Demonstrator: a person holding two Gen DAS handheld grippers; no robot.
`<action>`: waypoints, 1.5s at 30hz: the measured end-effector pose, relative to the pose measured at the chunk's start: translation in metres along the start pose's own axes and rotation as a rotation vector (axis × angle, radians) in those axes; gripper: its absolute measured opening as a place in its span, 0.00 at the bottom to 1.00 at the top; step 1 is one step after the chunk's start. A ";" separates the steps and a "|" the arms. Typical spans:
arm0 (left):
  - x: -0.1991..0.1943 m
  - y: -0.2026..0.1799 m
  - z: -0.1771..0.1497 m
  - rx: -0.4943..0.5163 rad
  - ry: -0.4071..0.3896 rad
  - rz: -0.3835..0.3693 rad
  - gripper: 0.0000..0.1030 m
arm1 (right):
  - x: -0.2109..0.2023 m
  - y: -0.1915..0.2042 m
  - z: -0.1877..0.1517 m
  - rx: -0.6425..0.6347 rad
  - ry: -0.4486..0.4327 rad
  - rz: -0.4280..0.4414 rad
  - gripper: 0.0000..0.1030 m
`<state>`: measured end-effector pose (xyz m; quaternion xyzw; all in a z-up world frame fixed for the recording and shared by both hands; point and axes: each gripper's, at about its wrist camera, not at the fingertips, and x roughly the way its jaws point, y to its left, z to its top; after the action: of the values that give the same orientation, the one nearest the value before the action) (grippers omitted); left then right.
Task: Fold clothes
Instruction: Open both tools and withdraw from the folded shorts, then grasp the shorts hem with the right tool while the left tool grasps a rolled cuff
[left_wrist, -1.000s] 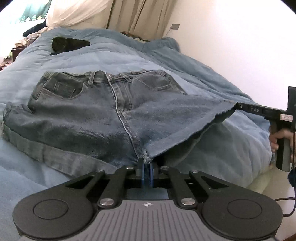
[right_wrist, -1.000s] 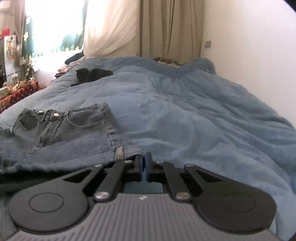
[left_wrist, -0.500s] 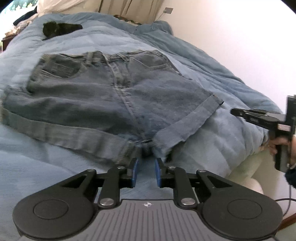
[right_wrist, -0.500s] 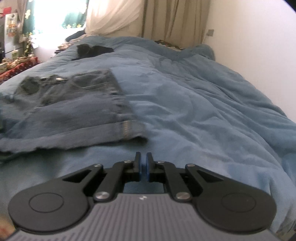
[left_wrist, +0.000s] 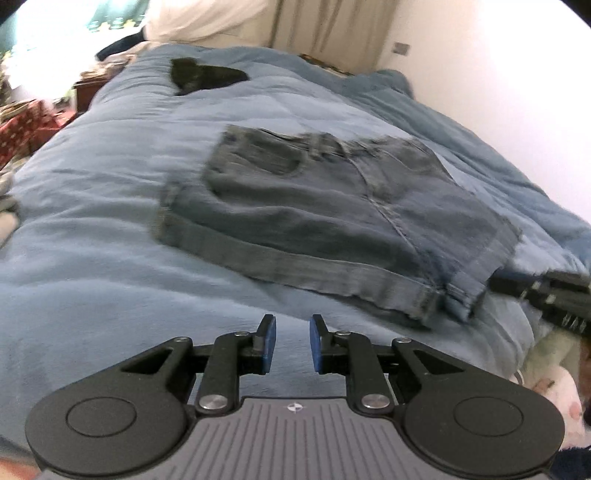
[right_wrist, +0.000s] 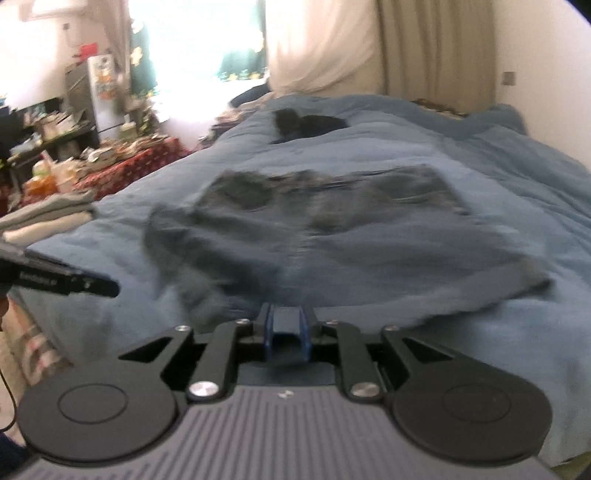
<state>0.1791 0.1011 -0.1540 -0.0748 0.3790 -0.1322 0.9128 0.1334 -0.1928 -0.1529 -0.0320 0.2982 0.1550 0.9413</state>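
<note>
Denim shorts (left_wrist: 332, 221) lie flat on the blue duvet (left_wrist: 92, 266) of the bed, waistband toward 12 o'clock, hems toward 6. Left tool (left_wrist: 292, 345): released, nothing between its pads. Right tool (right_wrist: 287, 338): jaws opening, apparently empty, though that view is blurred. A black garment (left_wrist: 207, 75) lies well apart at 11 o'clock.

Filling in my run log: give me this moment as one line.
task: fold clothes | denim shorts: flat on blue duvet, unheld | left tool: open, empty | right tool: opening, empty
</note>
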 end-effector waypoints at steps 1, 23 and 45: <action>-0.005 0.004 -0.001 -0.012 -0.007 0.002 0.17 | 0.005 0.012 -0.001 -0.016 0.001 0.005 0.17; -0.021 0.023 -0.013 -0.054 -0.009 0.009 0.28 | 0.075 0.066 -0.027 -0.175 0.120 -0.137 0.45; -0.015 0.046 -0.003 -0.030 -0.029 0.101 0.28 | 0.057 0.054 -0.013 -0.097 -0.031 -0.154 0.31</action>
<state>0.1751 0.1493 -0.1567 -0.0713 0.3708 -0.0792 0.9226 0.1536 -0.1282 -0.1942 -0.0982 0.2722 0.0968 0.9523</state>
